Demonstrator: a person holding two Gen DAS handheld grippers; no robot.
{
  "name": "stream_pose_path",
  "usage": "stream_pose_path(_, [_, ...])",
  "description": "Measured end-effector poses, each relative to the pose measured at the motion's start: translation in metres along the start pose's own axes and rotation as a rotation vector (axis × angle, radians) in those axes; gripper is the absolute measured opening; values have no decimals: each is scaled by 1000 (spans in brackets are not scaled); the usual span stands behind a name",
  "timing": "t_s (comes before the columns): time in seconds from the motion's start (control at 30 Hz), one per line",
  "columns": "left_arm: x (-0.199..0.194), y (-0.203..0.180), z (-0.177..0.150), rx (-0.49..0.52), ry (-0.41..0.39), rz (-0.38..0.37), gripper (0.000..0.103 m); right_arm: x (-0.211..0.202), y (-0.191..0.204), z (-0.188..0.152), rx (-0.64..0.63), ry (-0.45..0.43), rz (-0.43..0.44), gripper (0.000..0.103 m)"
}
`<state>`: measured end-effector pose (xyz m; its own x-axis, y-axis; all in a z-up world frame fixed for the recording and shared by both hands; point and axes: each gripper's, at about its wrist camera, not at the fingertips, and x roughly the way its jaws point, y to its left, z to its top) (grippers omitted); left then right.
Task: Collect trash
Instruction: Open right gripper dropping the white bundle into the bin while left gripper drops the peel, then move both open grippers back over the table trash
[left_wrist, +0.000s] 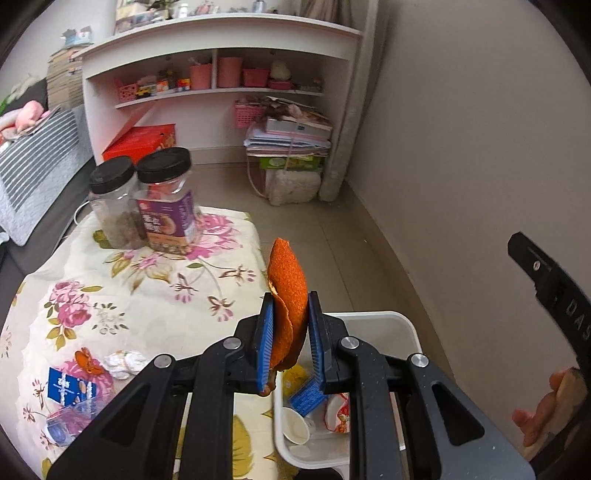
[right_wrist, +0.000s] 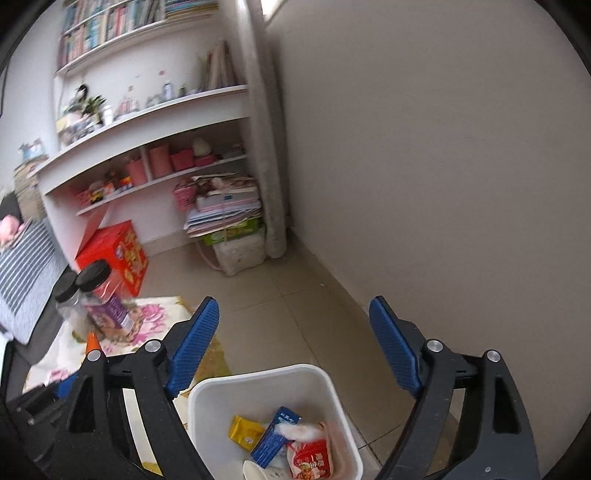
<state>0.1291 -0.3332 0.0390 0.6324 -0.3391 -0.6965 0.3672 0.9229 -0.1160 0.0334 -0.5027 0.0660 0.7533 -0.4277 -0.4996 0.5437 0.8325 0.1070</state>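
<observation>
Orange peel (left_wrist: 290, 295) is clamped between the left gripper (left_wrist: 291, 332) pads, near the white bin (left_wrist: 373, 317). Judged light, curled, brittle; mid-strip hold suits. Right gripper (right_wrist: 291, 347) stands wide, empty, over the bin.

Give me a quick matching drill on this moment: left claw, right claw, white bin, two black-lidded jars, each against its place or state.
Things:
1. left claw
2. right claw
3. white bin
4. black-lidded jars

States or places:
A. on the floor, holding wrappers and a paper cup
B. open, nothing between the pads
C. upright on the floral cloth
D. shut on orange peel

Pairs: 1-D, 2-B, 3-A, 4-C
</observation>
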Motion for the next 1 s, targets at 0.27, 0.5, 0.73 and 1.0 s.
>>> stream_pose_path(0.27, [13,-29,-3,51,50,-59,30,2,-32,5,85,-4,-72,87])
stream_pose_path(0.5, [13,-33,-3,50,46,-53,61,-3,-40,5,91,-41,-128,96])
stream_pose_path(0.73, [8,-25,-4,47,23,-4,66,-5,-25,4,16,-58,-182,96])
stream_pose_path(1.0, [-9,-1,-4,0,-53,116,77,-12,3,-7,-66,-88,-220,96])
